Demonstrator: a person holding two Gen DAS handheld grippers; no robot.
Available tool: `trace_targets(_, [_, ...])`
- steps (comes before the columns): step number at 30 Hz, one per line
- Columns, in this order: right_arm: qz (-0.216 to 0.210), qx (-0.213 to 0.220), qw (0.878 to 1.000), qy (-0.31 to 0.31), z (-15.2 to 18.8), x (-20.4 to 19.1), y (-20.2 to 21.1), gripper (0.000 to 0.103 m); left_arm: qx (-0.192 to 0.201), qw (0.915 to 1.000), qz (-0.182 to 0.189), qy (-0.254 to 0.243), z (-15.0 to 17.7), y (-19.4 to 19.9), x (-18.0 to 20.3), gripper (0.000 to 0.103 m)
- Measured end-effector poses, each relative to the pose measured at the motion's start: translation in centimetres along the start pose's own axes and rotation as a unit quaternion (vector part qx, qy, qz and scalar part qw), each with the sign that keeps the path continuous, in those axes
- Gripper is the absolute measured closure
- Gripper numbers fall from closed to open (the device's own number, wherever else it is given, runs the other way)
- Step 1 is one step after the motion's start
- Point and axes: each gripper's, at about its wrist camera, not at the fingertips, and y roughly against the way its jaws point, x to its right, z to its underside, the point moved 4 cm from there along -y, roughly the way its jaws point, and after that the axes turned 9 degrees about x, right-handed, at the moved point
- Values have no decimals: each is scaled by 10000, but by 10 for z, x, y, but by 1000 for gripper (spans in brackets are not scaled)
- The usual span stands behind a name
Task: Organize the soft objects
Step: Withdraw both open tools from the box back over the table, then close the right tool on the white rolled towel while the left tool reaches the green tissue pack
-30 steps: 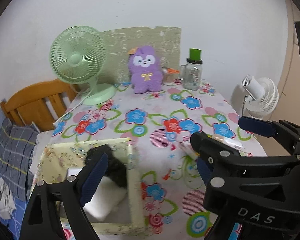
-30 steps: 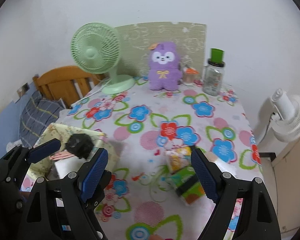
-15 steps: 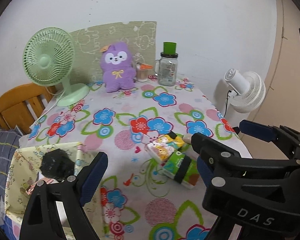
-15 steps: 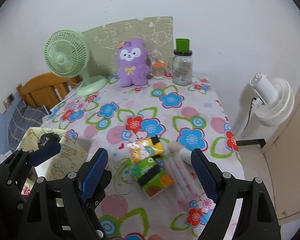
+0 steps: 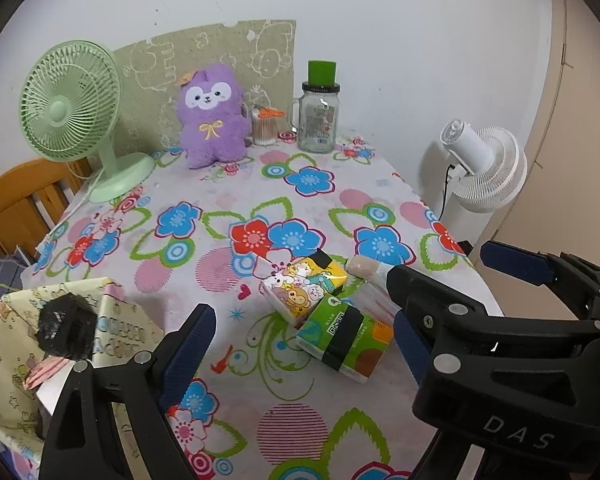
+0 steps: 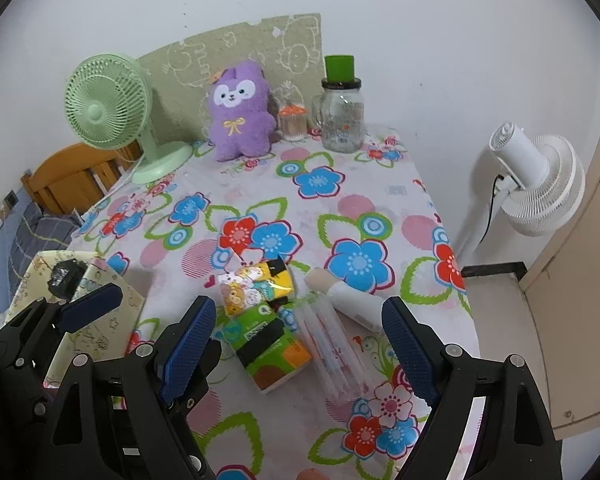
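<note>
Near the table's front edge lie a yellow cartoon tissue pack (image 5: 304, 286) (image 6: 256, 282), a green tissue pack (image 5: 346, 338) (image 6: 268, 340) with a black band, a clear wrapped pack (image 6: 332, 344) and a white roll (image 6: 350, 300). My left gripper (image 5: 300, 316) hovers open over the green pack, touching nothing. My right gripper (image 6: 298, 308) is open too, above the clear and green packs. A pale patterned box (image 5: 116, 324) (image 6: 36, 268) at the left holds a black soft lump (image 5: 66, 330) (image 6: 64, 274). A purple plush (image 5: 212, 116) (image 6: 240, 110) sits at the back.
A green desk fan (image 5: 72, 108), a glass jar with a green lid (image 5: 318, 114) and a small cup (image 5: 265, 126) stand along the back wall. A white fan (image 5: 484, 168) stands off the table's right edge. A wooden chair (image 5: 16, 204) is at the left.
Both grippers have swung right and dipped, from over the patterned box to over the tissue packs. The box has slid to the left edge of both views. Jaws stay equally wide.
</note>
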Motion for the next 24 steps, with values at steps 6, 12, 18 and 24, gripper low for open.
trace_targets(6, [19,-126,9999,-34,4,8,-16,16,-153,9999,41,1,4,-17,5,11])
trace_targets(12, [39,-273,9996,-66,12,18,-33,16,-350,9994,75,18,9,-36,9,11])
trace_targets(18, [10,-428,9990,-116,19,25,-51,16,-585,9983,37,18,18,-58,10,11])
trace_targets(24, [-15,-510,9986,-121,22,30,-64,16,-776,9969,92,57,24,-76,12,11])
